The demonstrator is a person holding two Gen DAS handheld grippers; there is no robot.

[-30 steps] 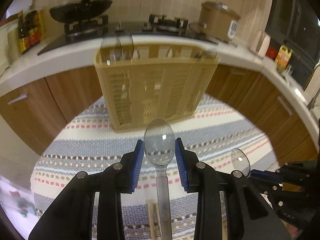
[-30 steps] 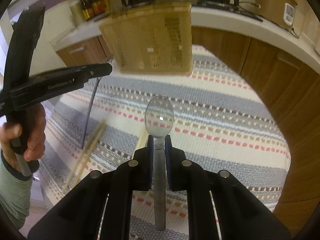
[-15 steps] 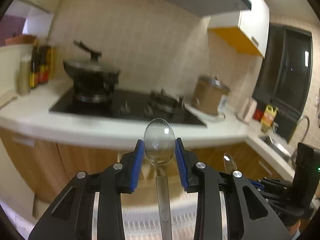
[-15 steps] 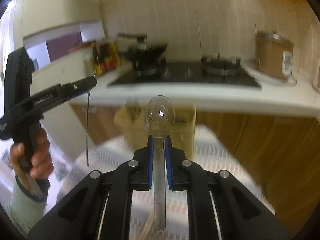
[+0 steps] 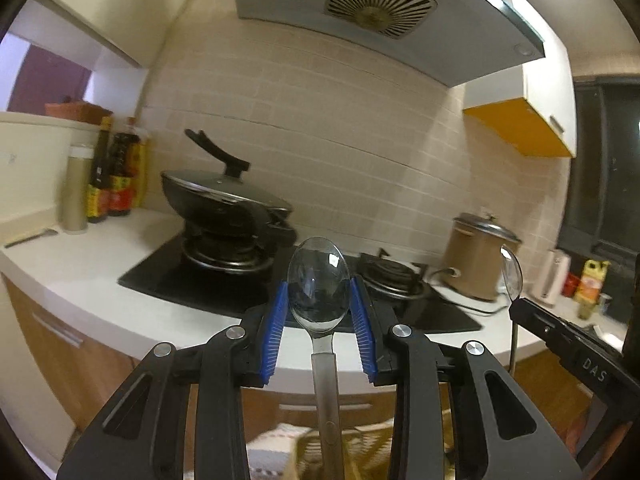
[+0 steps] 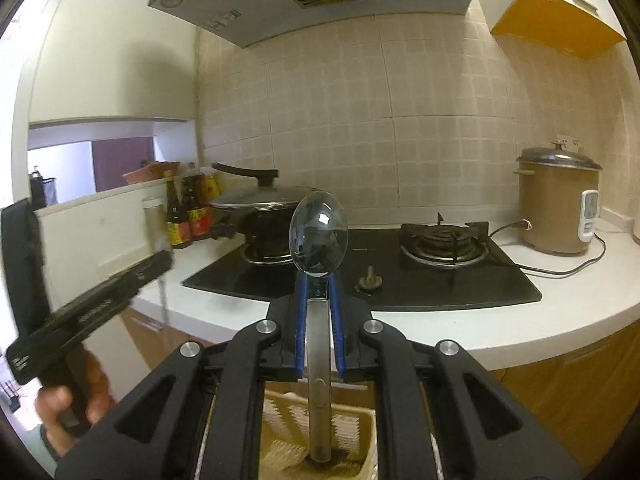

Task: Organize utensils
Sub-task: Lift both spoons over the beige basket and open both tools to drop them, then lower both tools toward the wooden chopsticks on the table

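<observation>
My left gripper [image 5: 319, 316] is shut on a steel spoon [image 5: 318, 288], its blue pads against the bowl, handle pointing down. My right gripper [image 6: 319, 296] is shut on a second steel spoon [image 6: 319, 238] by its neck, bowl up. Both spoons hang upright over a beige slotted utensil basket [image 6: 280, 412], whose rim shows under the right fingers. The right spoon's handle tip sits inside the basket. The basket also shows in the left wrist view [image 5: 368, 440]. The right gripper and its spoon show at the right of the left wrist view [image 5: 511, 276].
A white counter [image 6: 500, 332] with a black gas hob [image 6: 400, 272] runs behind. A lidded black wok [image 5: 224, 204], sauce bottles [image 5: 108, 184] and a brown rice cooker [image 6: 560, 208] stand on it. A range hood [image 5: 380, 12] hangs above. Wooden cabinets are below.
Both grippers have tilted up from looking down at the striped mat to upright, spoons held vertical. They now stand over the basket, and the right spoon's handle has entered it.
</observation>
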